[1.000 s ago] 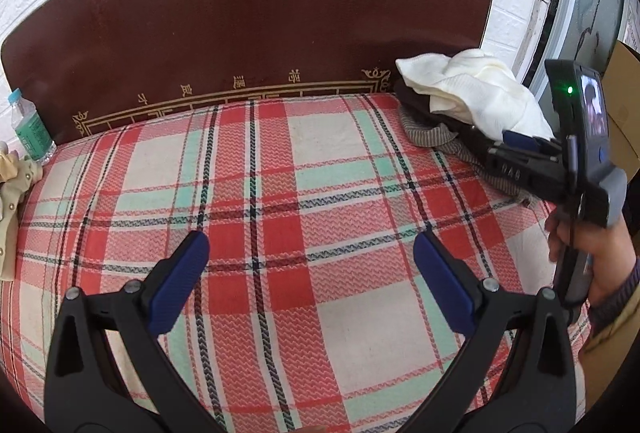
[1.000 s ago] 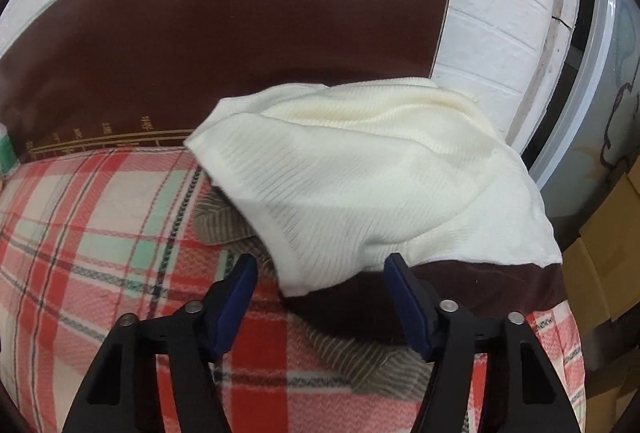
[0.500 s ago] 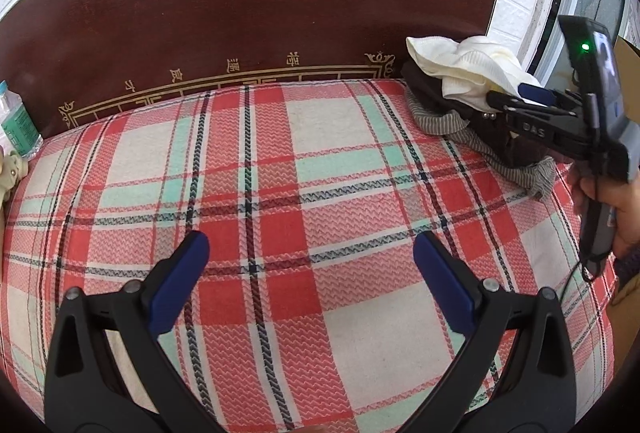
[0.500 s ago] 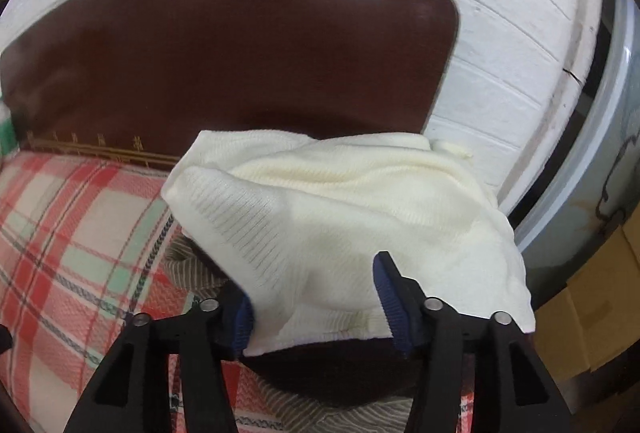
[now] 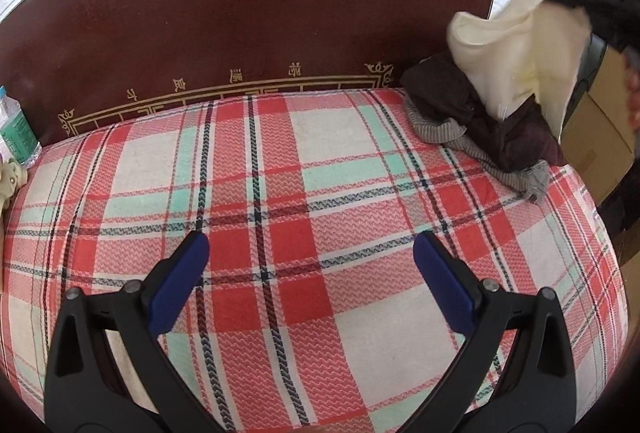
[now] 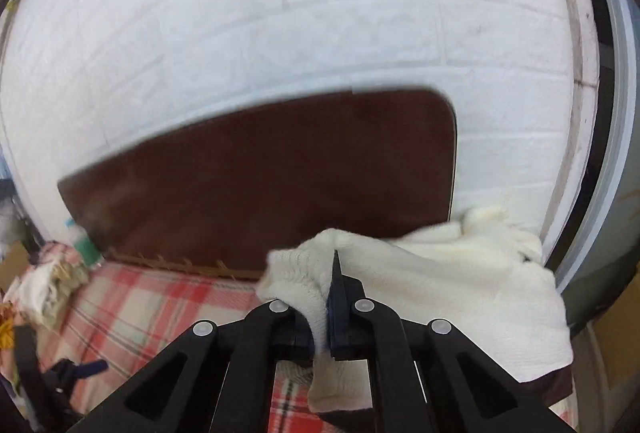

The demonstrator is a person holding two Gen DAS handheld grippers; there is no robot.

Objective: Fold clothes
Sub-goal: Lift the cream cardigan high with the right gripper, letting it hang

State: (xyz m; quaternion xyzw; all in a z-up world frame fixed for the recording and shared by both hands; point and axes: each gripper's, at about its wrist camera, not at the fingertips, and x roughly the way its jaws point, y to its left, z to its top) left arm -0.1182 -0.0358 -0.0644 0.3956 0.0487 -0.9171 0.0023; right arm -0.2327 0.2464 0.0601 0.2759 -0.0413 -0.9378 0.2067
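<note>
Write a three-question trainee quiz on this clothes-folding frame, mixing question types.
1. True or false: the left gripper holds a garment.
2. What is the right gripper clamped on? A) cream knit garment B) water bottle C) plaid bedcover
3. Fill in: the dark clothes pile lies at the bed's far ____ corner in the left wrist view.

Key: 1 false, its jaws are spread over bare bedcover; 2 A; 3 right.
</note>
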